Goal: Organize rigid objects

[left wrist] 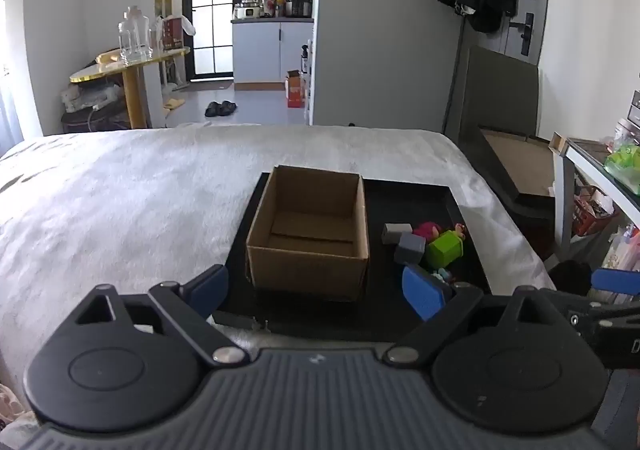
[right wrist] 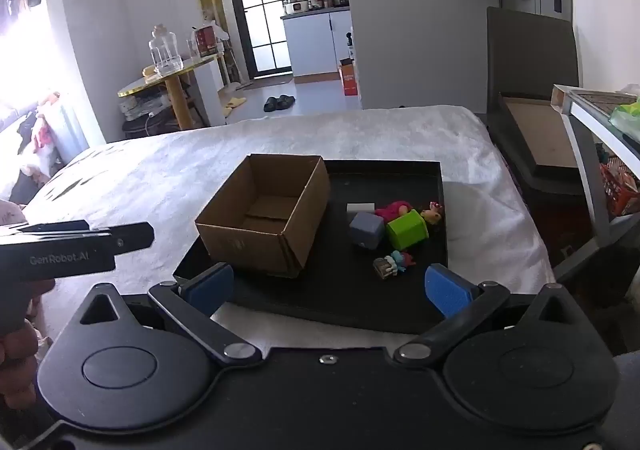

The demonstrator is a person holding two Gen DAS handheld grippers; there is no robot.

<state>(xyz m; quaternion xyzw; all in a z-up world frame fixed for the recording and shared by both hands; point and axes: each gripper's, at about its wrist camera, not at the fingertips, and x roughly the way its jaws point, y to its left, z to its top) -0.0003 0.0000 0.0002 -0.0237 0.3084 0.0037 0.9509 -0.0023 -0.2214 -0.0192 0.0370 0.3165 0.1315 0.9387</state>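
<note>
An open empty cardboard box (left wrist: 308, 234) (right wrist: 266, 213) stands on a black tray (left wrist: 416, 193) (right wrist: 400, 177) on the white bed. To its right lie a grey cube (left wrist: 411, 248) (right wrist: 366, 230), a small grey block (left wrist: 396, 233) (right wrist: 360, 207), a green cube (left wrist: 444, 249) (right wrist: 407, 228), a pink doll (left wrist: 430, 229) (right wrist: 396, 207) and a small figure (right wrist: 392, 266). My left gripper (left wrist: 316, 290) is open and empty before the box. My right gripper (right wrist: 330, 288) is open and empty at the tray's near edge.
The bed's white cover (left wrist: 120, 189) spreads left and beyond the tray. A dark chair (right wrist: 532, 89) and a shelf (right wrist: 592, 121) stand right of the bed. The left gripper's body (right wrist: 76, 246) shows at the right wrist view's left edge.
</note>
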